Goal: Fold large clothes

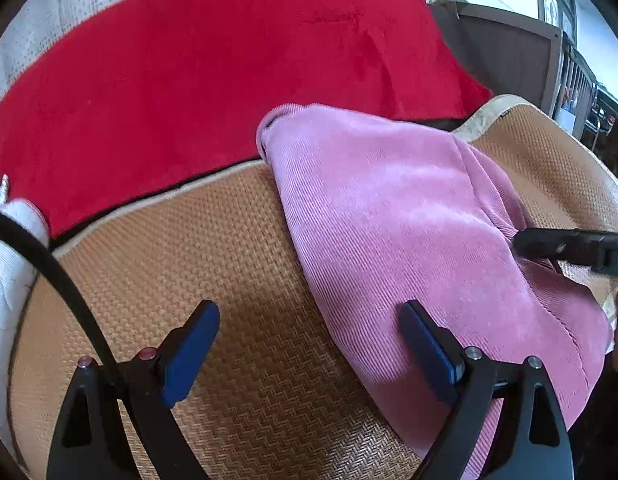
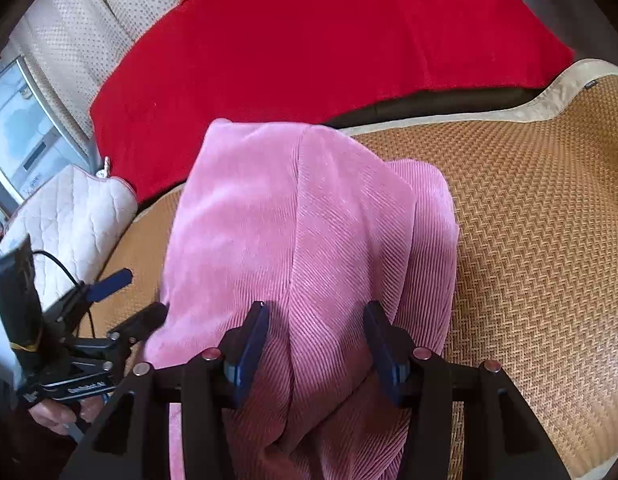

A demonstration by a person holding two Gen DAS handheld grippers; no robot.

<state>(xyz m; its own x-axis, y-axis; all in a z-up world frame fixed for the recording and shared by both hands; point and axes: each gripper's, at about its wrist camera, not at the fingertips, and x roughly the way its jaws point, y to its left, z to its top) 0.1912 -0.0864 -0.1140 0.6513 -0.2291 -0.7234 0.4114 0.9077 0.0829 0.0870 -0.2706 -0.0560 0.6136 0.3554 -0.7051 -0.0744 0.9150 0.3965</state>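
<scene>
Left wrist view: the pink ribbed garment (image 1: 409, 216) lies in folded layers on a woven tan mat (image 1: 229, 280), its far end reaching the mat's pale border and just meeting the near edge of a red blanket (image 1: 213, 72) spread beyond. The left tool (image 1: 309, 344) has its two blue-padded fingers (image 1: 191, 350) spread wide apart with nothing between them; the left finger is over bare mat, the right finger over the garment's near left edge. At the right margin the right tool (image 1: 569, 246) enters as a dark bar meeting the garment's right side, where the cloth puckers around it. A white quilted cushion (image 1: 13, 264) occupies the left margin, and a dark cable (image 1: 65, 280) arcs across it and the mat.

Right wrist view: the same garment (image 2: 293, 232) runs away from the camera along the mat (image 2: 541, 240), a lengthwise seam down its middle and a second layer showing along its right side. The right tool (image 2: 317, 344) stands with its fingers (image 2: 249, 352) apart, the near end of the garment bunched up between them; whether the pads press the cloth cannot be told. The left tool (image 2: 129, 296) appears at lower left, fingers apart, one touching or just beside the garment's left edge. The red blanket (image 2: 329, 40) fills the background and the quilted cushion (image 2: 73, 216) lies at left beside the mat
</scene>
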